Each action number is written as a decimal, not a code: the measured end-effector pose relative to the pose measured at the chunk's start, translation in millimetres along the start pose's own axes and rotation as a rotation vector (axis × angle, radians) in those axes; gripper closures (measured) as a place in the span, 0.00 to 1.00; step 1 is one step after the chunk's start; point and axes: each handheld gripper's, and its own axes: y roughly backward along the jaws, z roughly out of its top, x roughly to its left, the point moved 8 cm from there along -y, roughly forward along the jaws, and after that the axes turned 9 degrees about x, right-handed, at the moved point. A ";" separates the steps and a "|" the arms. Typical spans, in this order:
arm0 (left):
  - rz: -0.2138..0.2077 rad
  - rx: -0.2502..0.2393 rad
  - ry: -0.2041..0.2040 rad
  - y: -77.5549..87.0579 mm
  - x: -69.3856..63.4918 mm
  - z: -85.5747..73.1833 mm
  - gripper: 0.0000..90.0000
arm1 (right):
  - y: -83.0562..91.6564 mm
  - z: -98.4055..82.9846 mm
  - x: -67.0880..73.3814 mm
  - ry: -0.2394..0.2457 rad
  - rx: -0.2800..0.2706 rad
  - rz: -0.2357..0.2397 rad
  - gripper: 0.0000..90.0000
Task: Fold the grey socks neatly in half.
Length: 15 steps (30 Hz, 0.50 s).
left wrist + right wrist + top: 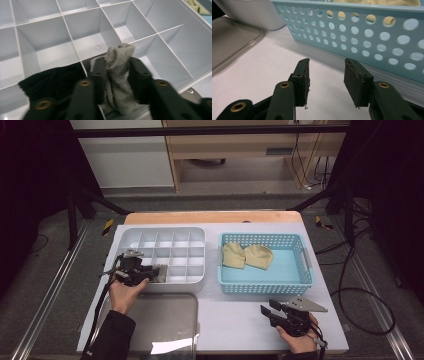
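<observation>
The left gripper (150, 274) sits at the near-left corner of the white divided organizer tray (165, 236), its jaws pinching a rolled grey sock (117, 75) that stands upright between the pads, the folded top poking out above them. In the left gripper view the sock hangs over a near-edge compartment of the tray, and a black sock (52, 80) lies in the compartment just to its left. The right gripper (269, 309) rests near the right front of the table (235, 320), in front of the light blue perforated basket (300, 282), its jaws spread with only bare tabletop between them. Two yellowish sock bundles (247, 255) lie at the far-left end of the basket. A clear grey lid (160, 320) lies flat on the table, just near of the tray and beside the person's left forearm.
</observation>
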 end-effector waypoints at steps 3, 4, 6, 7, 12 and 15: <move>0.011 0.023 -0.006 -7.5 -0.6 -1.2 0.88 | -0.3 -0.7 -0.5 -0.001 0.003 -0.001 0.63; 0.015 0.032 -0.012 -9.5 -0.8 -1.8 0.89 | -0.5 -1.0 -0.7 0.000 0.004 -0.001 0.63; 0.030 0.058 -0.021 -15.5 -1.2 -4.4 0.91 | -0.6 -0.9 -0.6 0.001 0.002 0.001 0.63; 0.033 0.073 -0.029 -18.4 -1.2 -5.6 0.92 | -0.5 -1.0 -0.6 0.000 0.004 -0.001 0.63; 0.047 0.113 -0.024 -25.3 -1.6 -6.2 0.92 | -1.0 -0.6 0.6 0.004 0.003 0.003 0.63; 0.043 0.115 -0.025 -25.0 -1.6 -6.2 0.92 | -2.0 -0.9 1.5 0.005 0.006 0.007 0.63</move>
